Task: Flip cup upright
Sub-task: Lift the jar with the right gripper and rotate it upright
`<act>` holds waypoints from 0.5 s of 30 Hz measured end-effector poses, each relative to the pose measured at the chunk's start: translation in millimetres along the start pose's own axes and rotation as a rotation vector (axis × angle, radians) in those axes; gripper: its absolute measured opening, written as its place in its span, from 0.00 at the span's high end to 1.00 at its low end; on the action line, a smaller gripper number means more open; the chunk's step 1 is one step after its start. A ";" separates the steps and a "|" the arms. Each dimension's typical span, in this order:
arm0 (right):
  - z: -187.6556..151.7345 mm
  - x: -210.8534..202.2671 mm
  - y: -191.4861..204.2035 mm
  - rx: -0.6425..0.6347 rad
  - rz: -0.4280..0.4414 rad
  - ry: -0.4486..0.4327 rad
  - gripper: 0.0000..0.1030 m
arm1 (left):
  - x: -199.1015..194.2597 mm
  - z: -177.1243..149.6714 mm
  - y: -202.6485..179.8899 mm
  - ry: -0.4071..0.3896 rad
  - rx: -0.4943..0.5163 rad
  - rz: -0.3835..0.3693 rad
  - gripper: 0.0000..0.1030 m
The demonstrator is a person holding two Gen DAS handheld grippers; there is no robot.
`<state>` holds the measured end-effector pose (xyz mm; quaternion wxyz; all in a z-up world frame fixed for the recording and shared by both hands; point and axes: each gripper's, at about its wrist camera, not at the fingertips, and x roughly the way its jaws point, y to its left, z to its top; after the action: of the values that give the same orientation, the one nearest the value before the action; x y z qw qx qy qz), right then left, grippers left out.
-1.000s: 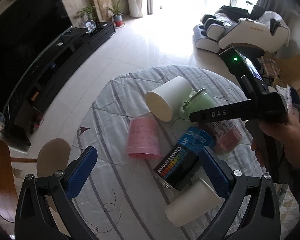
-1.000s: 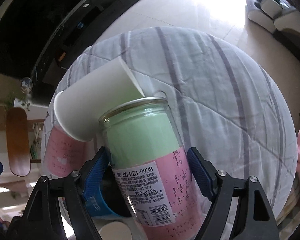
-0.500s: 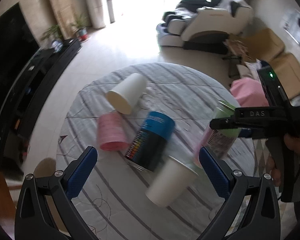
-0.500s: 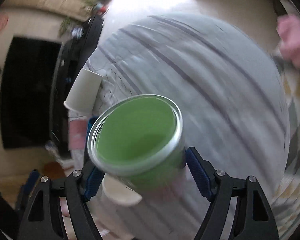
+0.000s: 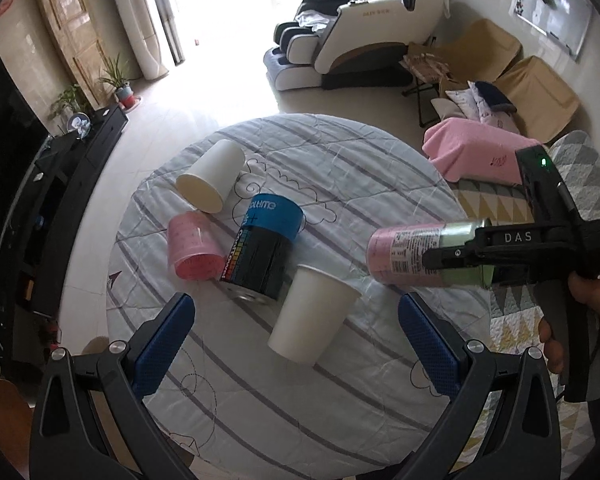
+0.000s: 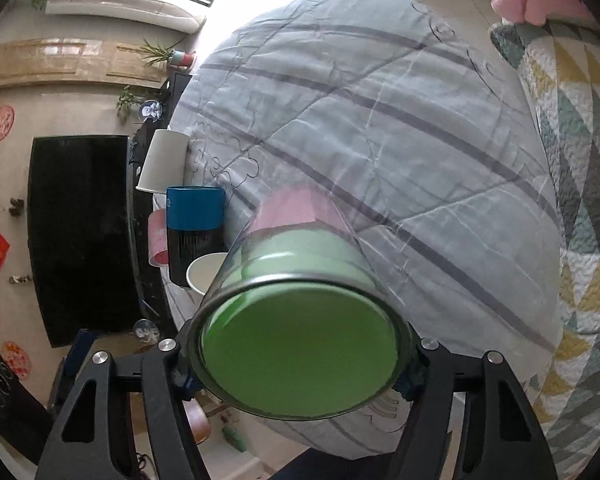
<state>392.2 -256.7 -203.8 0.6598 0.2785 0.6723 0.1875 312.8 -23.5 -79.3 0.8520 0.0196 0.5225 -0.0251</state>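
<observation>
My right gripper (image 5: 456,264) is shut on a glass cup (image 5: 412,254) with a pink and green label, held on its side above the right part of the round table (image 5: 340,160). In the right wrist view the cup (image 6: 300,312) fills the space between the jaws, its green end towards the camera. My left gripper (image 5: 296,336) is open and empty above the table's near edge. A white paper cup (image 5: 310,318) lies on its side between its fingers, further off.
On the table lie another white paper cup (image 5: 210,182), a pink cup (image 5: 192,246) and a blue and black can (image 5: 262,244), all on their sides. A pink-covered stool (image 5: 472,152) and a quilted rug (image 5: 512,208) are to the right.
My right gripper has lifted the glass cup off the table, carried it right and turned it onto its side. The left gripper has pulled back and stayed open.
</observation>
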 end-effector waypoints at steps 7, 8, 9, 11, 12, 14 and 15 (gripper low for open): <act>9.7 -3.5 29.9 -0.134 -0.086 -0.023 0.32 | 4.9 -1.8 7.2 0.016 -0.033 0.005 0.00; 11.3 -3.5 31.3 -0.140 -0.087 -0.022 0.32 | 5.1 -1.6 8.7 0.015 -0.038 0.010 0.00; 13.8 -2.4 32.8 -0.149 -0.086 -0.019 0.32 | 5.4 -1.8 9.9 0.014 -0.043 0.012 0.00; 20.8 1.2 33.7 -0.158 -0.086 -0.015 0.32 | 7.8 -1.9 13.4 0.019 -0.063 0.013 0.00; 26.0 4.6 33.8 -0.160 -0.077 -0.011 0.30 | 9.5 -1.9 14.8 0.024 -0.070 0.017 0.00; 39.0 11.2 33.0 -0.145 -0.049 -0.001 0.29 | 12.8 -1.9 17.4 0.032 -0.078 0.024 0.00; 47.3 15.1 33.7 -0.145 -0.044 -0.001 0.28 | 14.5 -2.8 18.0 0.038 -0.082 0.029 0.00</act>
<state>443.8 -226.7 -197.6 0.6824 0.2155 0.6626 0.2211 318.1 -5.7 -93.3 0.8424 -0.0076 0.5387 0.0092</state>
